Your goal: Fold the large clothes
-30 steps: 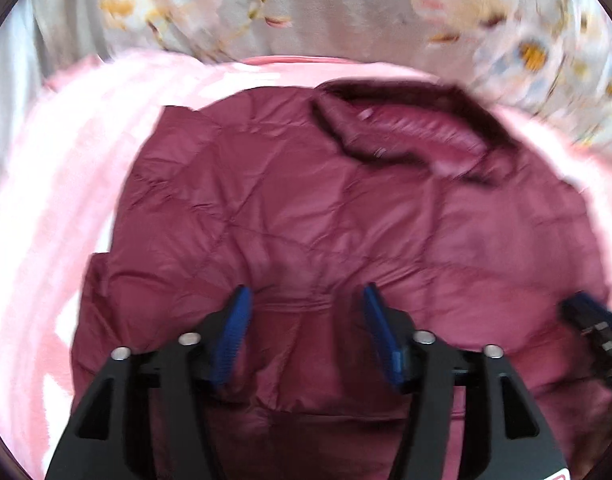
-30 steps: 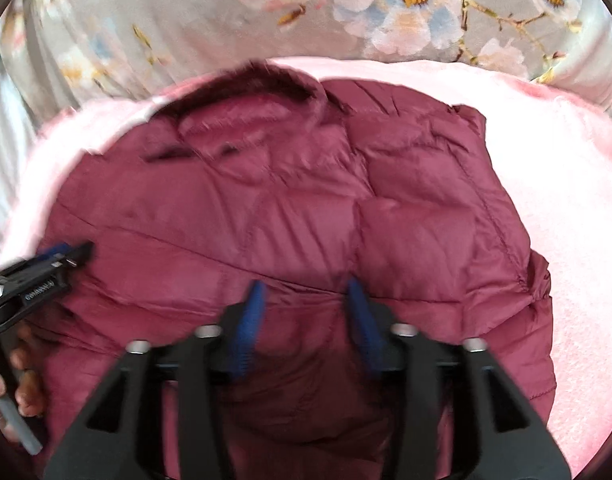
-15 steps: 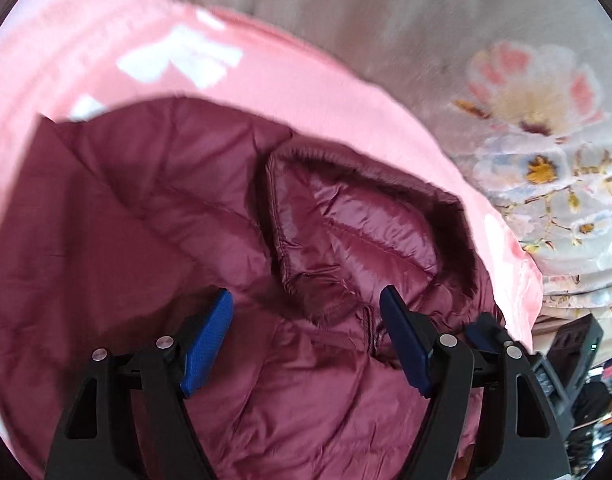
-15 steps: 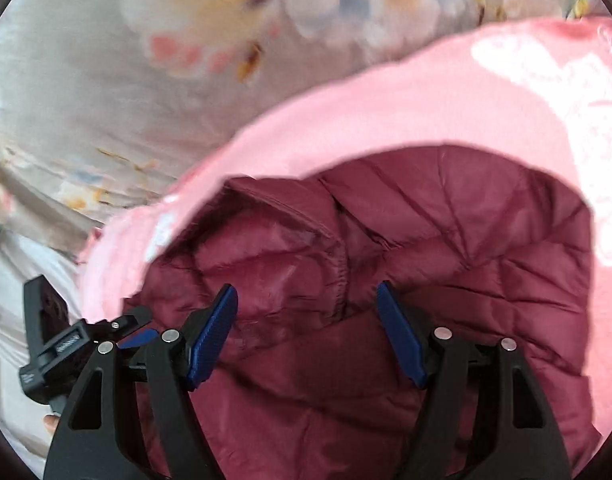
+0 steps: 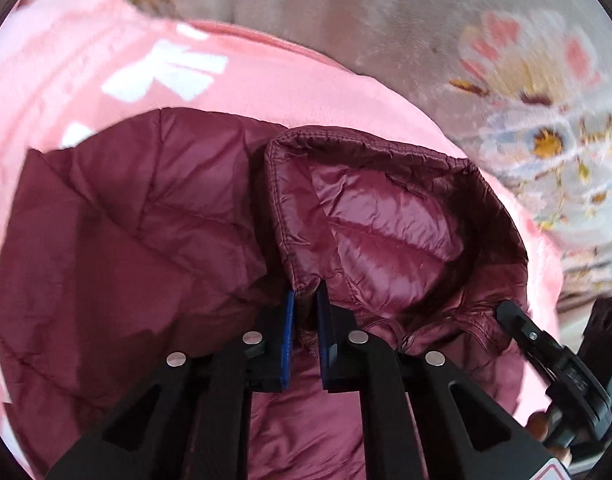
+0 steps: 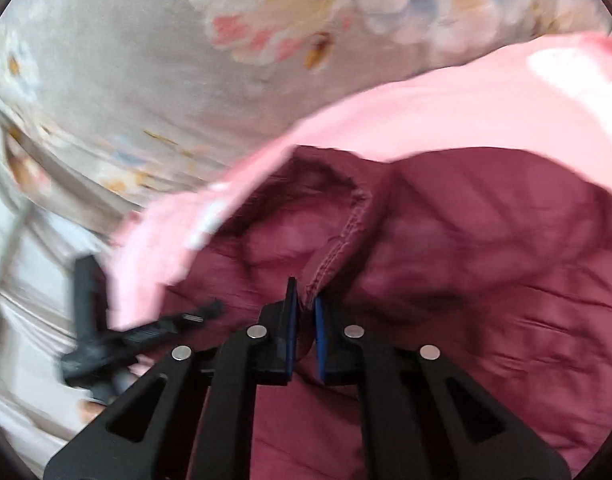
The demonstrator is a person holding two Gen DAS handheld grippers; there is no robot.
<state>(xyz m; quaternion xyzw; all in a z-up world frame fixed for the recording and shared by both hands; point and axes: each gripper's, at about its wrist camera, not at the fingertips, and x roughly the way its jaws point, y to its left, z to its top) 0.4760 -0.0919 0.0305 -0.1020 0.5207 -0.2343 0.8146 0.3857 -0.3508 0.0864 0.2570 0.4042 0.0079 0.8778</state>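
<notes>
a maroon quilted puffer jacket (image 5: 138,240) lies spread on a pink blanket (image 5: 266,80) over a grey floral bedsheet (image 5: 506,80). going left to right in the left wrist view: the jacket's flat body fills the left, its hood (image 5: 386,208) stands open at centre right, and the other tool pokes in from the lower right edge.

the left gripper (image 5: 304,336) has its blue pads pinched on the hood's stitched rim at the near left corner of the opening. in the right wrist view the right gripper (image 6: 304,334) is clamped the same way on the hood's opposite seamed edge (image 6: 338,248), the jacket body stretching off to its right.

the hood lies straight ahead of both pairs of fingers, its opening running crosswise between them, so each arm holds its own near corner and neither needs to cross. judging by that, the coming move is likely to carry the hood forward or down onto the jacket's back, both ends travelling together.

half a second ago both tools were wide open, straddling the hood's edges; now both are closed on the fabric. a second ago they hovered over the jacket's lower back.
</notes>
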